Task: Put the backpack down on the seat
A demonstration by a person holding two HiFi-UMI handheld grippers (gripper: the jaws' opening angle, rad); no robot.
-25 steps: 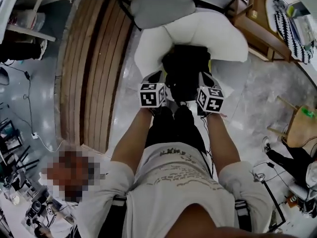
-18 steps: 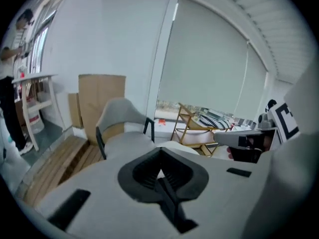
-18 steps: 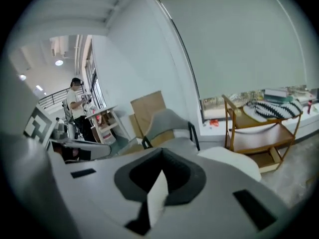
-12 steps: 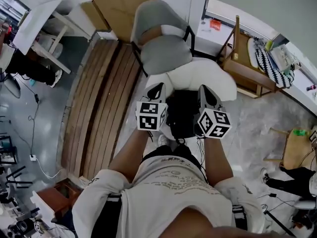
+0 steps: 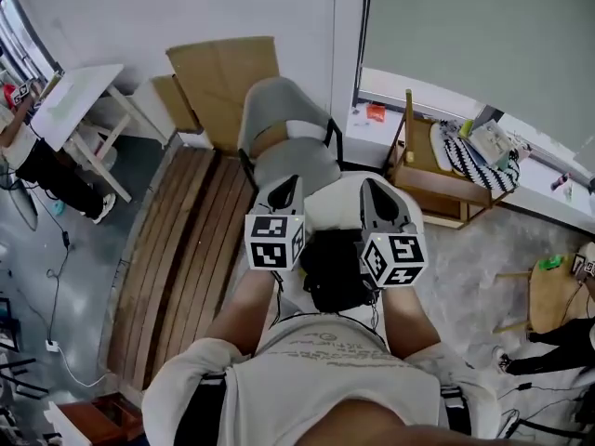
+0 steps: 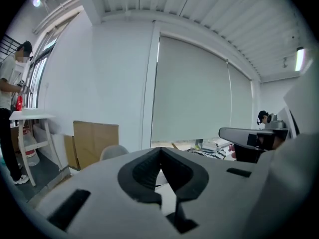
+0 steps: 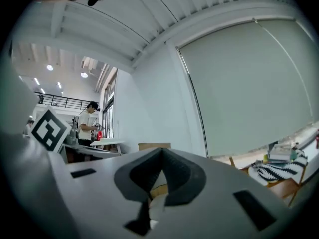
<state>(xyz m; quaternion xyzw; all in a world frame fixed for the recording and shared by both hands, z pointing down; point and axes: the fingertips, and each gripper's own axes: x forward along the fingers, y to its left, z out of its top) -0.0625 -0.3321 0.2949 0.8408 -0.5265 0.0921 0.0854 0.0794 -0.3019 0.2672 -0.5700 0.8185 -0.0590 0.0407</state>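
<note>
Between the left tool (image 5: 288, 184) and the right tool (image 5: 369, 187), both raised with jaws closed on nothing, the black backpack (image 5: 337, 269) lies on the near part of the white seat (image 5: 333, 214), so the set-down looks done and only backing clear seems left.

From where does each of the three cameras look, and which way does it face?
Head view: on the person's head, facing steeply down at the backpack and white seat; both arms, left gripper and right gripper show.
Left gripper view: on that gripper, facing along its shut jaws toward the window blind.
Right gripper view: on that gripper, tilted up toward blind and ceiling; shut jaws show.
Shared: all three show the cardboard.
</note>
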